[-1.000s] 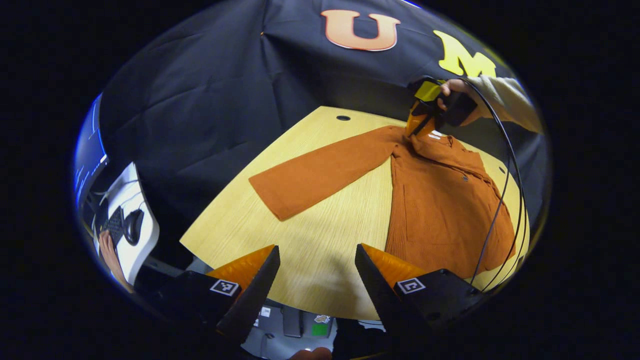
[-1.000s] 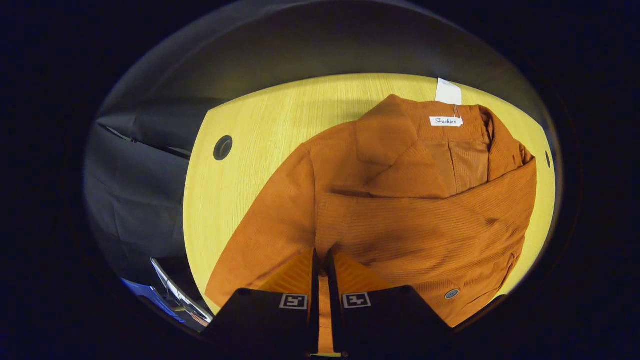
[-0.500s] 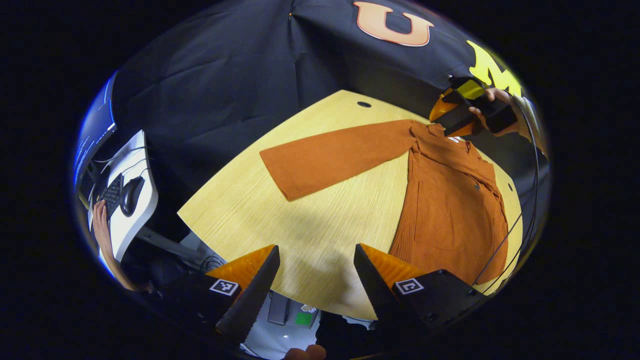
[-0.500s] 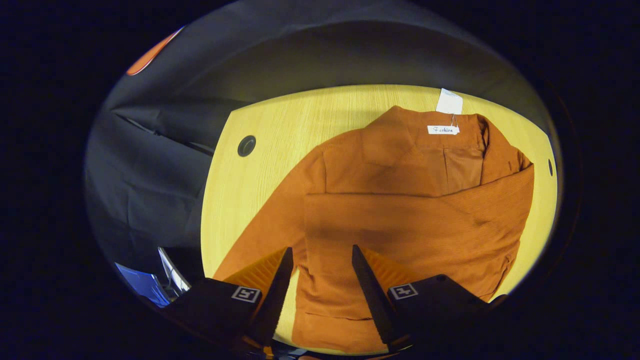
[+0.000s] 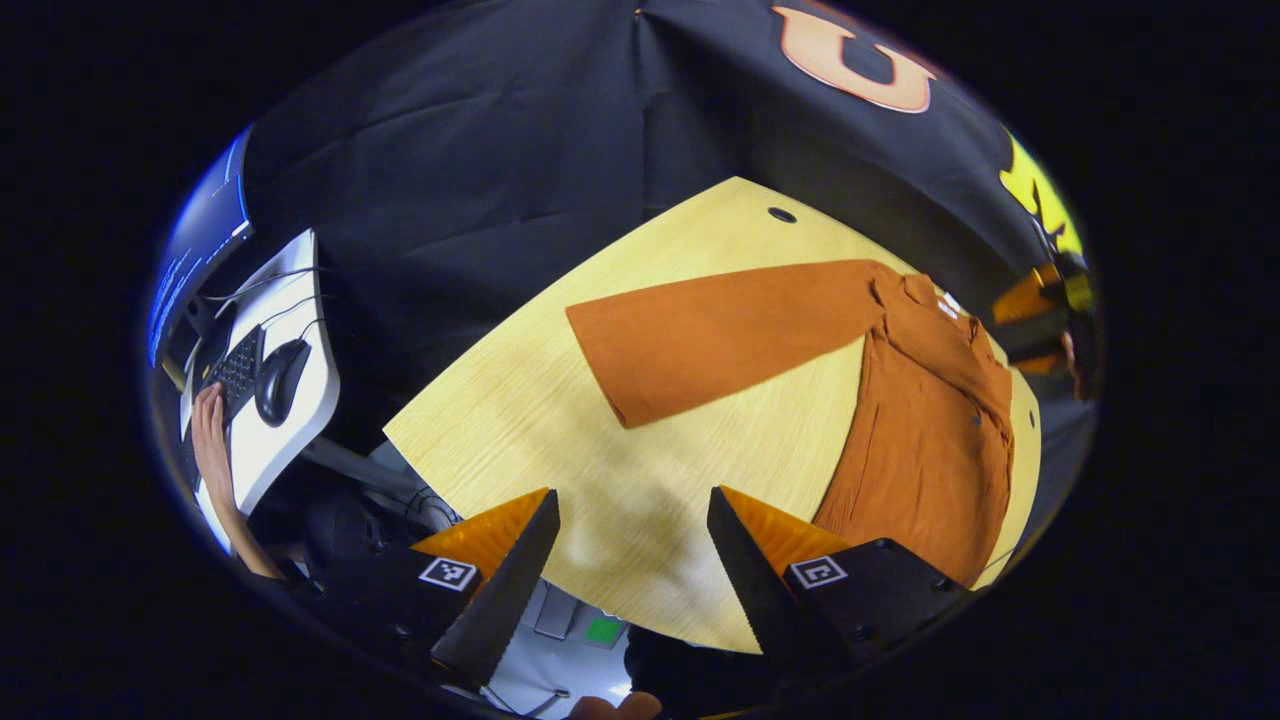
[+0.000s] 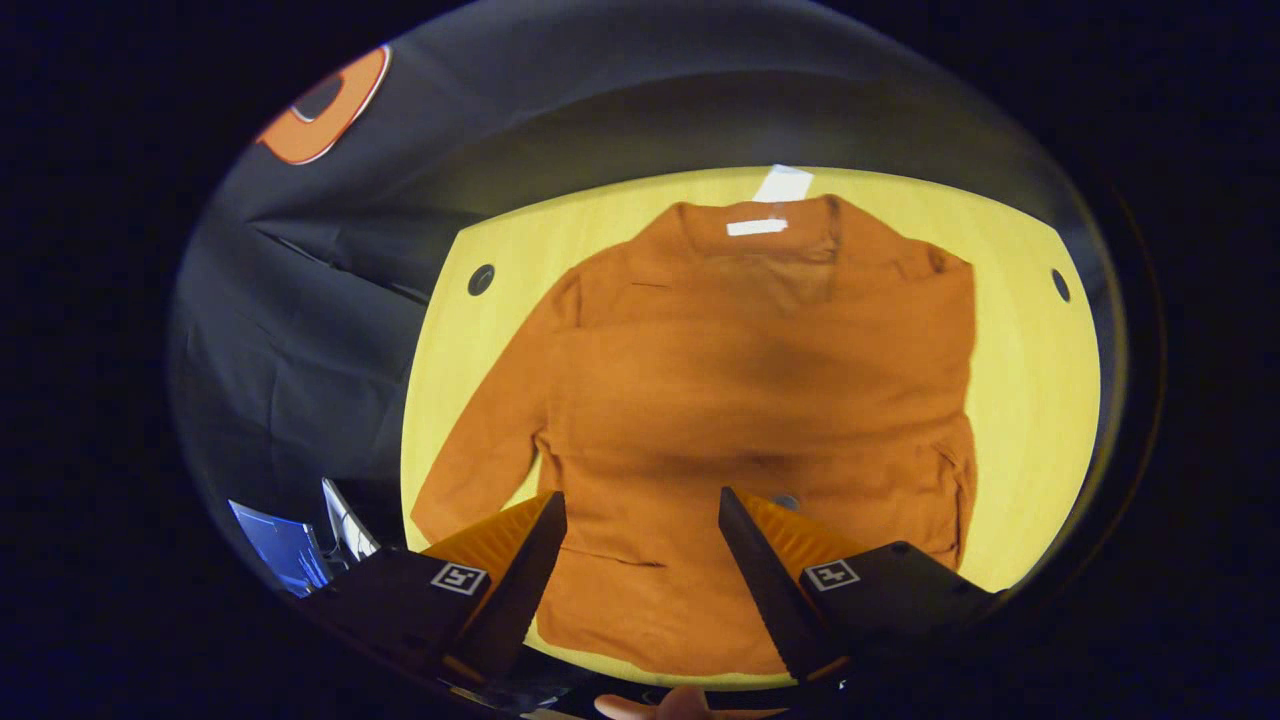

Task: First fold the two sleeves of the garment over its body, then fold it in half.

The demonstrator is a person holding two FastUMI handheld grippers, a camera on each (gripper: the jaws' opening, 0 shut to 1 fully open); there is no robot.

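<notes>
One sleeve now lies folded across the garment point(image 6: 750, 400), since the right hand-held gripper point(image 6: 640, 560), pinched on the cloth a second ago, has let go, spread and lifted away. Remaining: the second sleeve point(image 5: 720, 335), stretched flat on the counter point(image 5: 520, 440) at centre of the left gripper view, beyond the spread, empty left hand-held gripper point(image 5: 630, 560). Lower left there, a person's hand point(image 5: 208, 420) rests by a keyboard.

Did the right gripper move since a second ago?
Yes. The right gripper let go and backed up away from the orange jacket: against the table, the collar now looks farther off, and its fingers stand apart.
</notes>
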